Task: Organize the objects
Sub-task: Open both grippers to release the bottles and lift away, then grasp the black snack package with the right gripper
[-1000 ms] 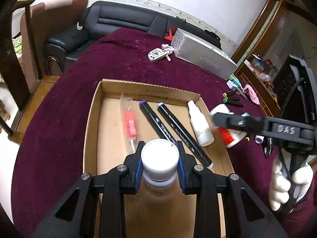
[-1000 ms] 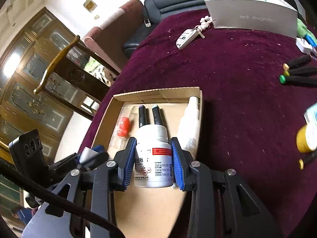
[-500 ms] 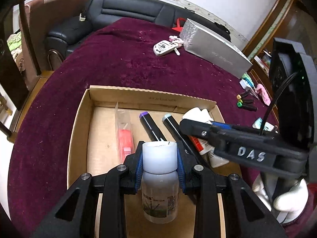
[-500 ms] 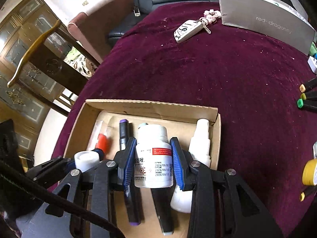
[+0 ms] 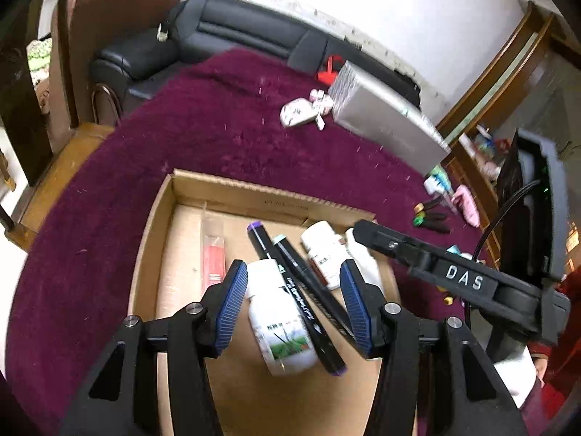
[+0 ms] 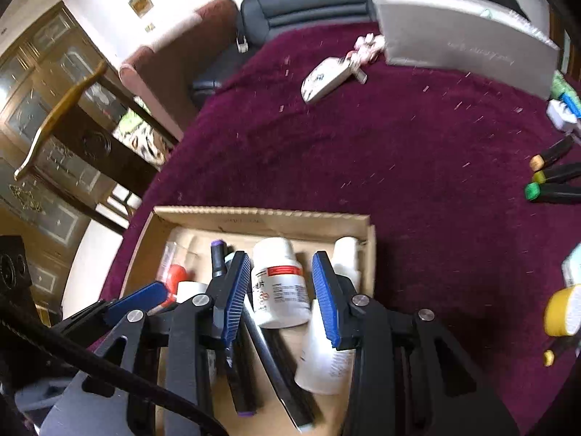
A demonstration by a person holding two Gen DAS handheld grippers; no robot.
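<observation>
My left gripper (image 5: 293,267) hovers over the cardboard box (image 5: 254,189), its jaws opening. A white bottle with a green label (image 5: 281,321) lies loose on the box floor between the pads, against two black markers (image 5: 308,298). My right gripper (image 6: 281,261) is also over the box (image 6: 254,218), jaws opening slightly. The white bottle with a red label (image 6: 279,283) rests between its pads with a gap on each side. A white squeeze bottle (image 6: 326,363) and a red item in a clear packet (image 5: 213,258) also lie in the box.
On the maroon cloth beyond the box lie a key fob (image 5: 297,114) and a silver carton (image 5: 385,127). Loose markers (image 6: 552,181) and a yellow roll (image 6: 563,310) lie to the right. A black sofa (image 5: 236,29) stands behind the table.
Both grippers were shut on upright bottles. Now both bottles lie in the box and the jaws stand wider, the left much more. The right gripper has moved further over the box.
</observation>
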